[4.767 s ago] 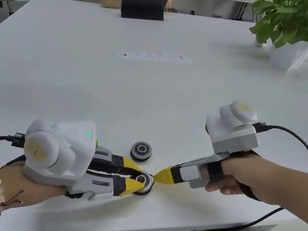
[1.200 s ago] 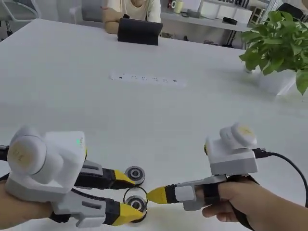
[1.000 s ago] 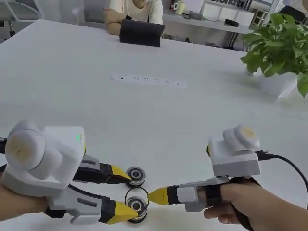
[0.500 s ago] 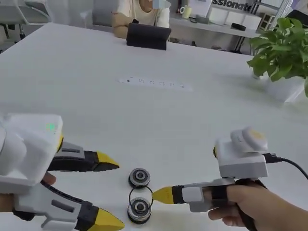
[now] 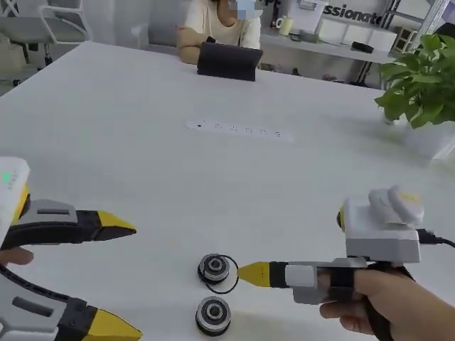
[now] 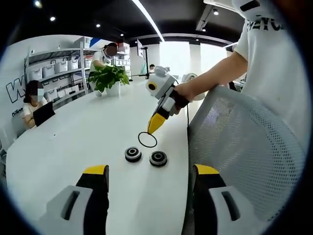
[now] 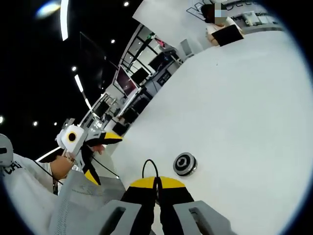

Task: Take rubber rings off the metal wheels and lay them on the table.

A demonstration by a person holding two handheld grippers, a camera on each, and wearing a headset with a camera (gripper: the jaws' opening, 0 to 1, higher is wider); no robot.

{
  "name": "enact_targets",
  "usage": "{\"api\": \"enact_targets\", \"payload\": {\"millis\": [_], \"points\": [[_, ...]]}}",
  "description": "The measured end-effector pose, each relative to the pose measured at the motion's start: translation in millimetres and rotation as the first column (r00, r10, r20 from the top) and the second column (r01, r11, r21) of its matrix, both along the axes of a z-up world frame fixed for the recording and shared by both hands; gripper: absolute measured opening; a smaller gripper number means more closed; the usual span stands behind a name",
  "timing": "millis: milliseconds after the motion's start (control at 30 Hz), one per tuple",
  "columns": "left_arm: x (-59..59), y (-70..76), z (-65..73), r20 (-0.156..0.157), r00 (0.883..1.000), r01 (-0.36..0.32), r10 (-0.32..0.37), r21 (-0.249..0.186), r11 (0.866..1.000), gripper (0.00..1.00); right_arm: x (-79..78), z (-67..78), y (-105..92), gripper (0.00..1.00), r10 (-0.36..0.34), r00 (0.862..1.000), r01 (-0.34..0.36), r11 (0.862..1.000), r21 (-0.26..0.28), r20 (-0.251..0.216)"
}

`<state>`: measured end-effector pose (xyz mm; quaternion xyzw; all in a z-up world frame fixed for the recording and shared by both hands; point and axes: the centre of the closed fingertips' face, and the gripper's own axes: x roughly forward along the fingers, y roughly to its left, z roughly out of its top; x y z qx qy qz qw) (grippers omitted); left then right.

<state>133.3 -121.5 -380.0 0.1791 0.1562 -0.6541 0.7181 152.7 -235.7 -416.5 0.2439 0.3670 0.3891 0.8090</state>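
Table (image 5: 213,170): broad and white, it carries all the work. A white power strip (image 5: 238,130) lies flat near its middle, a dark laptop (image 5: 227,60) stands at the far edge, and a green plant (image 5: 419,92) stands at the far right.

Left gripper (image 5: 135,280): low at the left of the head view, with its yellow-tipped jaws spread wide and nothing between them. In the left gripper view its own jaws (image 6: 151,171) rise on either side of the picture, and both wheels lie well ahead of the gap.

Right gripper (image 5: 242,272): held in a hand at the lower right of the head view and pointing left. Its jaws are pressed together to one yellow point, pinching the rubber ring. The left gripper view shows it (image 6: 151,128) reaching down toward the table from beyond the wheels.

Metal wheels: two lie flat near the front edge, one (image 5: 215,268) just left of the right gripper's tip and the other (image 5: 213,315) nearer the person. They lie close together but apart (image 6: 133,154) (image 6: 158,158).

Rubber ring (image 5: 226,291): a thin black loop caught at the right gripper's tip. In the right gripper view it (image 7: 145,169) stands up from between the closed jaws, with one wheel (image 7: 185,164) just beside it. In the left gripper view it (image 6: 147,146) sits beyond both wheels and clear of them. Whether it touches the table cannot be told.
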Motion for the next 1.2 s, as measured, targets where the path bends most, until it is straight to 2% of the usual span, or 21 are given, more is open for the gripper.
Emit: {"api": "enact_targets", "payload": {"millis": [200, 267, 333, 467, 533, 600, 733, 800, 933, 1200], "points": [[-1.0, 17.0, 0.2, 0.01, 0.999, -0.034, 0.033, 0.016, 0.999, 0.69, 6.1, 8.8, -8.2, 0.0, -0.037, 0.999, 0.036, 0.999, 0.02, 0.022], [-1.1, 20.2, 0.0, 0.004, 0.999, -0.052, 0.052, 0.01, 0.999, 0.7, 8.0, 11.6, -10.2, 0.0, -0.047, 0.998, 0.046, 0.999, 0.029, 0.03], [-6.3, 23.9, -3.2, -0.014, 0.998, -0.056, 0.056, 0.012, 0.998, 0.7, 10.3, 13.7, -12.4, 0.0, -0.062, 0.998, 0.06, 0.997, 0.04, 0.034], [-12.7, 31.4, -9.5, -0.018, 0.997, -0.068, 0.069, 0.03, 0.997, 0.7, 13.3, 18.7, -15.9, 0.0, -0.079, 0.996, 0.077, 0.996, 0.054, 0.044], [-12.2, 34.1, -10.4, -0.023, 0.996, -0.087, 0.088, 0.023, 0.996, 0.7, 15.3, 21.6, -18.9, 0.0, -0.09, 0.994, 0.087, 0.995, 0.057, 0.055], [-11.7, 36.0, -11.4, -0.043, 0.992, -0.116, 0.117, 0.01, 0.993, 0.71, 16.5, 24.5, -21.5, 0.0, -0.102, 0.993, 0.098, 0.993, 0.063, 0.062], [-13.4, 39.0, -13.3, -0.046, 0.99, -0.137, 0.137, 0.003, 0.991, 0.71, 19.8, 35.6, -27.7, 0.0, -0.135, 0.988, 0.127, 0.987, 0.098, 0.078], [-14.6, 40.0, -13.9, -0.059, 0.988, -0.146, 0.145, -0.005, 0.989, 0.71, 20.0, 42.2, -30.3, 0.0, -0.149, 0.985, 0.139, 0.984, 0.111, 0.09], [-16.5, 43.3, -16.8, -0.059, 0.987, -0.153, 0.152, 0.001, 0.988, 0.71, 19.9, 52.9, -33.4, 0.0, -0.168, 0.98, 0.153, 0.979, 0.136, 0.105], [-17.8, 50.8, -21.1, -0.069, 0.983, -0.169, 0.169, -0.003, 0.986, 0.71, 8.4, 64.1, -25.9, 0.0, -0.155, 0.98, 0.138, 0.982, 0.13, 0.129]]}}
